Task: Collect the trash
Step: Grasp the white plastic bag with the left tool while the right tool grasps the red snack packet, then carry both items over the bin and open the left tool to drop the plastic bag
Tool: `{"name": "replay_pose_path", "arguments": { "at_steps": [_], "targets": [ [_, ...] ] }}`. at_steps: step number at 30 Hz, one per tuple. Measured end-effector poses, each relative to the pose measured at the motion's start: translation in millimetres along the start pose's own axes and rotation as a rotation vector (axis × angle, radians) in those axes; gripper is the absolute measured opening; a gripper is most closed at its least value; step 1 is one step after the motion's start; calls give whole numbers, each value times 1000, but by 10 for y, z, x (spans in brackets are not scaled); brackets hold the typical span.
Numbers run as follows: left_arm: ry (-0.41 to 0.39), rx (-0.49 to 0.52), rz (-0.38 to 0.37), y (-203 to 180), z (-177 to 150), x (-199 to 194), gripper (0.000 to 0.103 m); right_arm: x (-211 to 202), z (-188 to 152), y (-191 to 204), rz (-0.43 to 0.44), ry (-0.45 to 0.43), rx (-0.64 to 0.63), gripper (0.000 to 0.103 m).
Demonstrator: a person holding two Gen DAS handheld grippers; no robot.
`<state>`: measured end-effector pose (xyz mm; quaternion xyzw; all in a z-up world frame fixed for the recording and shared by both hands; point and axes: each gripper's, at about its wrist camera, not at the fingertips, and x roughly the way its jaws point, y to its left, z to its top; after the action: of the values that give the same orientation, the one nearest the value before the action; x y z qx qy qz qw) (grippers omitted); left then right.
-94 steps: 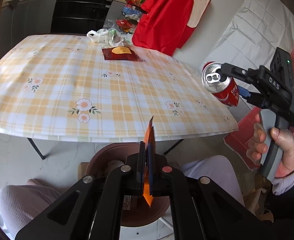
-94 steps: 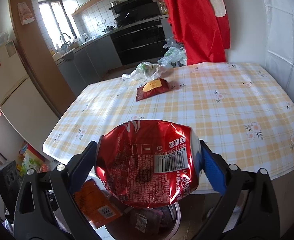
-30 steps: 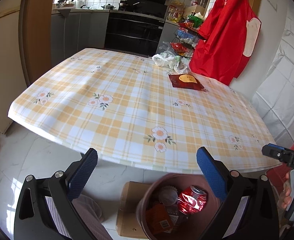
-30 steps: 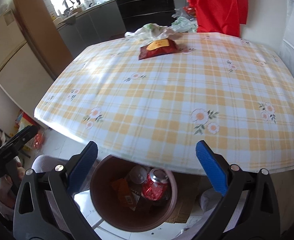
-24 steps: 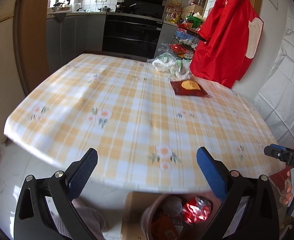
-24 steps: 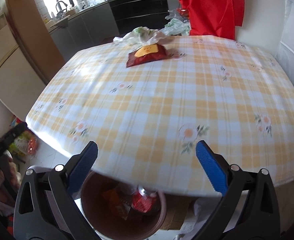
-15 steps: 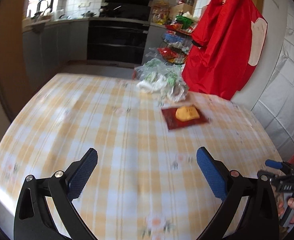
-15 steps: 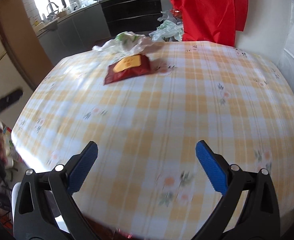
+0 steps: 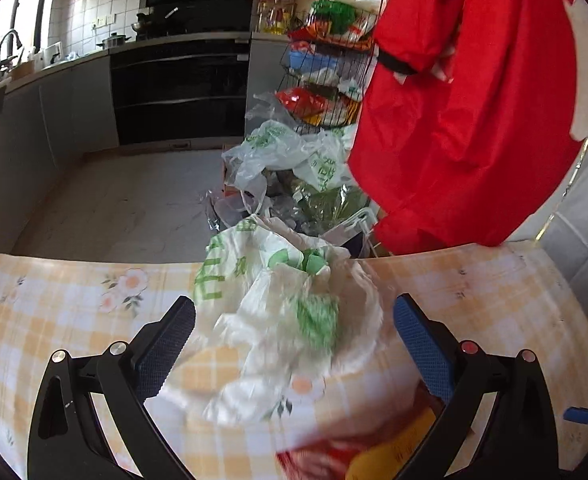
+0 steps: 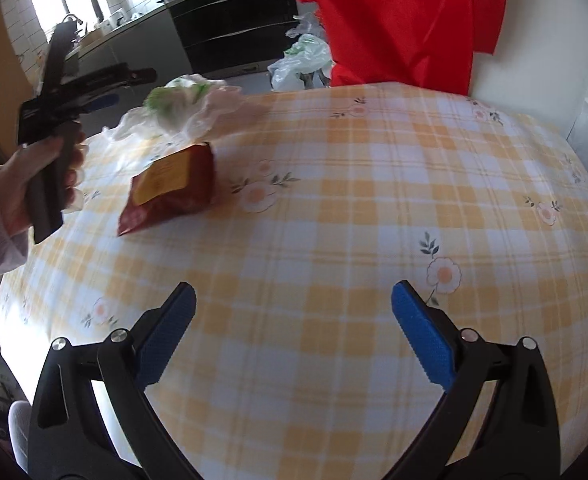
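Both grippers have left the bin and crossed the yellow checked tablecloth (image 10: 374, 208). Left gripper (image 9: 294, 334), jaws wide apart, frames the crumpled white-and-green plastic bag (image 9: 282, 300). Right gripper (image 10: 292, 322) gapes empty; the dark red snack packet (image 10: 170, 190) lies flat at ten o'clock, long axis toward one o'clock.

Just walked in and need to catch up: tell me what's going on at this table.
A person with a gripper in each hand is clearing trash. The left gripper, open, is at the crumpled plastic bag on the checked tablecloth, its fingers on either side of it but not closed. The red snack packet lies beside the bag. The right gripper hangs open and empty over bare cloth.
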<state>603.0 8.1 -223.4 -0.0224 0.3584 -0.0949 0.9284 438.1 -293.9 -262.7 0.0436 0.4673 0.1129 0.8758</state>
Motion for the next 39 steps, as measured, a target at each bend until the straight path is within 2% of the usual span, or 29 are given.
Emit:
{"name": "replay_pose_path", "arguments": {
  "at_steps": [2, 3, 4, 5, 6, 9, 14, 16, 19, 23, 24, 25, 26, 27, 28, 30, 36, 39],
  "targets": [
    [63, 21, 4, -17, 17, 236, 97, 52, 38, -60, 7, 7, 15, 97],
    [87, 36, 10, -18, -5, 307, 92, 71, 58, -80, 15, 6, 21, 97],
    [100, 52, 12, -24, -39, 357, 80, 93, 82, -88, 22, 4, 21, 97],
    [117, 61, -1, -5, -84, 392, 43, 125, 113, -83, 26, 4, 14, 97],
    [136, 53, -17, 32, -134, 402, 30, 146, 141, -63, 31, 3, 8, 97],
    [115, 50, -41, 125, -284, 240, 20, 259, 265, 49, 69, -7, -8, 97],
    [67, 80, -58, 350, -488, -230, 18, 527, 524, 434, 152, -40, -63, 95],
    [31, 63, -52, 523, -538, -484, 17, 647, 629, 536, 176, -39, -68, 86],
    [-5, 25, -49, 751, -601, -784, 17, 910, 815, 679, 190, -19, -51, 86],
    [-34, 20, -36, 999, -791, -1213, 17, 1212, 909, 796, 197, 61, -5, 86],
    [-34, 13, -40, 1051, -856, -1316, 17, 1233, 916, 794, 218, 69, 25, 83],
    [-35, 8, -43, 1088, -921, -1411, 17, 1226, 912, 792, 239, 76, 50, 69],
    [-37, 9, -44, 1098, -967, -1474, 17, 1201, 897, 797, 268, 83, 66, 58],
    [-43, 17, -39, 1105, -1028, -1564, 17, 1143, 879, 805, 285, 81, 81, 42],
    [-49, 26, -32, 1108, -1081, -1647, 17, 1086, 866, 812, 293, 77, 88, 31],
    [-58, 24, -37, 1117, -1225, -1842, 17, 884, 841, 817, 323, 43, 108, 21],
    [-70, 3, -74, 1002, -1573, -2410, 17, 104, 816, 923, 292, -96, 74, 11],
    [-88, 16, -88, 903, -1667, -2710, 17, -352, 769, 1024, 268, -167, 24, 11]
  ]
}}
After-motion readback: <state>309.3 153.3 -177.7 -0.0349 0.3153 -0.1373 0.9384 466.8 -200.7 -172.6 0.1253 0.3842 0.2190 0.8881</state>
